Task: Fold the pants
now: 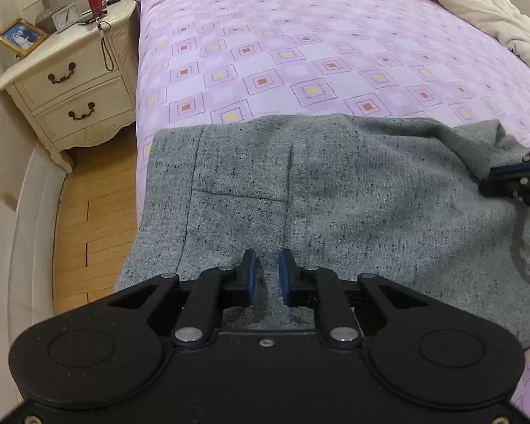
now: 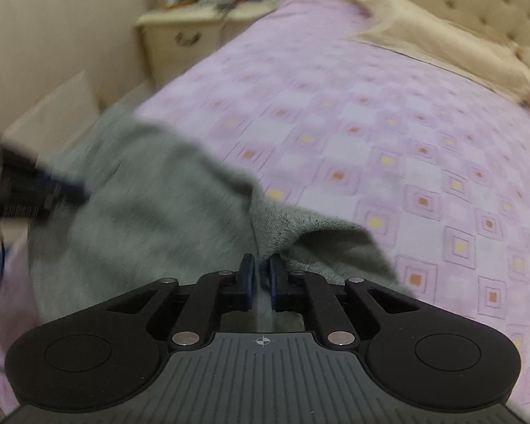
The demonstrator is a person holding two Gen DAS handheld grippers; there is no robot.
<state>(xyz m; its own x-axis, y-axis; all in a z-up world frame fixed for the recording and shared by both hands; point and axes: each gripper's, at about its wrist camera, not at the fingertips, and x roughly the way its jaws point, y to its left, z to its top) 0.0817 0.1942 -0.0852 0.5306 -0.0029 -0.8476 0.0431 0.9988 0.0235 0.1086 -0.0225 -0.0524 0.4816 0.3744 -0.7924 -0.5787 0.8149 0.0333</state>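
Pants [image 1: 335, 183] are lying grey and rumpled across the near end of the purple bed sheet [image 1: 300, 53], and I am gripping them at both sides. My left gripper [image 1: 266, 275] is pinching a ridge of cloth, and my right gripper [image 2: 261, 275] is clenching a bunched fold at the far edge. Judging by this, I am carrying a fold over; next I am needing both edges lowered evenly. Blur is smearing the right view, hiding the legs' ends.
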